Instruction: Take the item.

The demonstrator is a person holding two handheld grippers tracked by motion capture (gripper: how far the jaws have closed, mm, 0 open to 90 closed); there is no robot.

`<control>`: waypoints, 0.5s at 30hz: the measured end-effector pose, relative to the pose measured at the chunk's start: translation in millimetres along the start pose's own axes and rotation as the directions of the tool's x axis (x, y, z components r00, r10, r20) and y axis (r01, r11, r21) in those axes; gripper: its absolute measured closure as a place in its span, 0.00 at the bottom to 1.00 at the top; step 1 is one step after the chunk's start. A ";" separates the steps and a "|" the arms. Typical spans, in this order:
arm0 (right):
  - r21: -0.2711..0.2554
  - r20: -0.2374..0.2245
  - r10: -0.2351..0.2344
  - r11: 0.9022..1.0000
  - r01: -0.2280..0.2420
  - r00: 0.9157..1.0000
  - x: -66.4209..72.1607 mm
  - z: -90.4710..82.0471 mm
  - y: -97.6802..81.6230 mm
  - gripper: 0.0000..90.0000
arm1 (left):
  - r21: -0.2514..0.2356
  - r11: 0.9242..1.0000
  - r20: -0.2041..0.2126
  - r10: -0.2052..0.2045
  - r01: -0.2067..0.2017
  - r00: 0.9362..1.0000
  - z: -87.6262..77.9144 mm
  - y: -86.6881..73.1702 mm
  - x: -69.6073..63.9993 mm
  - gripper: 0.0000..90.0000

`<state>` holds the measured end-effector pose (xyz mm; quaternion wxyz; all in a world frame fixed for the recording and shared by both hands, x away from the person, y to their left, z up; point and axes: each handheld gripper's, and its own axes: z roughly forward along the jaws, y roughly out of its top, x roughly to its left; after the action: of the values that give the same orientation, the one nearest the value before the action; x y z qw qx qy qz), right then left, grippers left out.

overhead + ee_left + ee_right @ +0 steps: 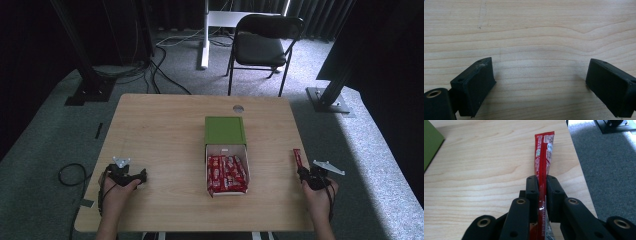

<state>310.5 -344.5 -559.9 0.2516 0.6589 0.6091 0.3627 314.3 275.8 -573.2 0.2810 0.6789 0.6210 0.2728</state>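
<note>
We find the right gripper (542,185) clamped on a red sachet (544,155), which is pinched edge-on between the pads and juts straight out ahead of the jaws over the table (486,170) near its edge. Ahead and to its left sits an open box (226,170) packed with more red sachets (227,173), with a green lid (225,130) just beyond. The left gripper (540,82) rests low over bare wood, jaws spread wide with nothing between them.
</note>
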 end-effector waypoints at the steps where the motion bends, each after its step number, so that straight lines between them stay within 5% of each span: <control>1: 0.000 0.000 0.000 1.000 0.000 1.000 0.0 0.0 0.0 0.91 | 0.000 1.000 0.000 0.000 0.000 1.000 0.0 0.0 0.0 0.10; 15: 0.032 0.031 -0.009 0.999 0.008 0.999 -1.3 9.6 -3.5 0.91 | 0.000 1.000 0.000 0.000 0.000 1.000 0.0 0.0 0.0 0.10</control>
<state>315.8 -344.2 -568.8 0.2522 0.6657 0.6137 0.3414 314.3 275.8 -573.2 0.2811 0.6789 0.6210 0.2729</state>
